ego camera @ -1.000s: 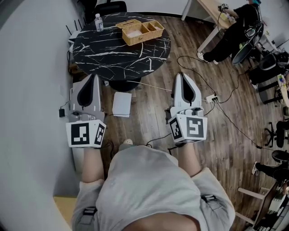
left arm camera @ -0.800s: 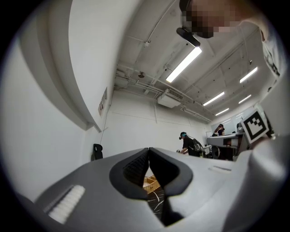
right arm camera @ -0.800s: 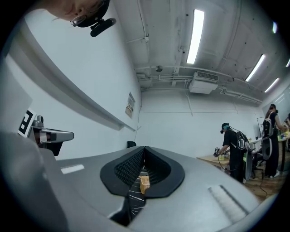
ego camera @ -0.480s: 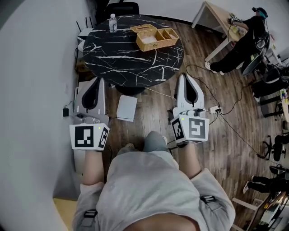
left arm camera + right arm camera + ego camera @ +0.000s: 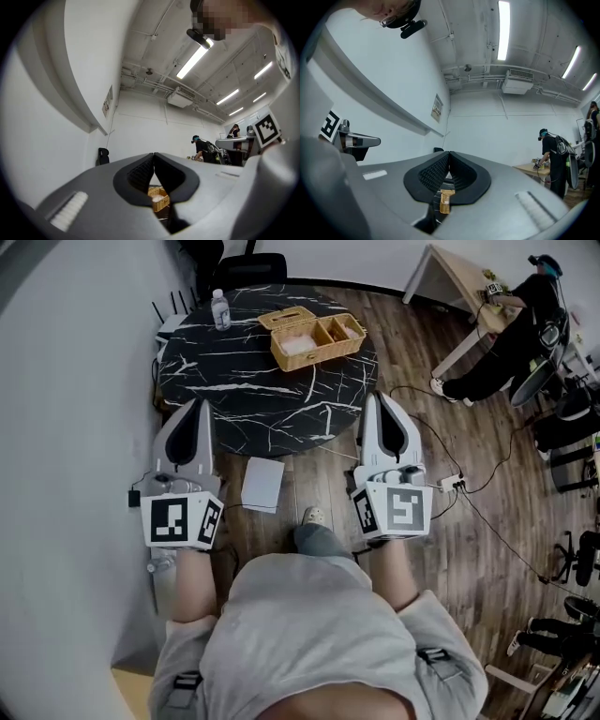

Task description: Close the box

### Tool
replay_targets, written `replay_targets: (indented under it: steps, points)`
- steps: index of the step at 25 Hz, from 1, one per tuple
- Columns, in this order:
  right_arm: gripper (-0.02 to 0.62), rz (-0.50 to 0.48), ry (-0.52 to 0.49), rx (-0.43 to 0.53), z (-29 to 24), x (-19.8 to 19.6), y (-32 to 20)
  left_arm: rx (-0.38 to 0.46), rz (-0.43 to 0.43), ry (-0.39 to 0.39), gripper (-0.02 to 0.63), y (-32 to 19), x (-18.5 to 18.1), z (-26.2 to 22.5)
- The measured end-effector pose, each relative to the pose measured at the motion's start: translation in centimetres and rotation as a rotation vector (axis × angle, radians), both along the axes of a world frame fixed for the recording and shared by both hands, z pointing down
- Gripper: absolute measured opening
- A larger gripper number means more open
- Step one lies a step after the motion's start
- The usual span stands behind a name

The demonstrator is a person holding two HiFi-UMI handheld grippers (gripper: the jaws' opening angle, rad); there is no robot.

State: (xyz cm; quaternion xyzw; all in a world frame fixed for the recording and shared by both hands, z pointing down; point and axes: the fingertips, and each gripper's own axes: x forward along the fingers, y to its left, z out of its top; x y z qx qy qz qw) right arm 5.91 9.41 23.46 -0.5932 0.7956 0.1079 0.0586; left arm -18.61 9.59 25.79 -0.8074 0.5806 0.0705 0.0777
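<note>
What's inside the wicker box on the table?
The wicker box is open: pale contents in its largest compartment. The two smaller compartments' contents are too small to tell.

Head view looks steeply down on the surface [image 5: 244,390]; both gripper views face forward, sharing the distant box [image 5: 314,334].

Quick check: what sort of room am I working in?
Probably an office or lab workspace: a round marble-look table with the wicker box, cables across the wood floor, and a person at a desk nearby.
</note>
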Motion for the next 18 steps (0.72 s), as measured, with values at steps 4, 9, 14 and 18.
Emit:
replay_targets:
  steps: [4,9,14,18]
  points:
    - [0.005,-0.024,-0.003,-0.002,0.0,2.3,-3.3,0.01,-0.007,-0.003,0.058,-3.4,2.7,-0.7]
    - [0.005,-0.059,-0.002,0.002,0.0,5.0,-6.8,0.024,-0.037,-0.002,0.058,-6.7,5.4,-1.3]
    - [0.005,-0.091,0.0,0.001,0.1,7.4,-10.0,0.034,-0.08,0.003,0.058,-9.4,7.3,-1.5]
    - [0.005,-0.111,-0.005,0.001,0.3,8.8,-12.1,0.04,-0.103,0.006,0.058,-11.1,8.8,-1.5]
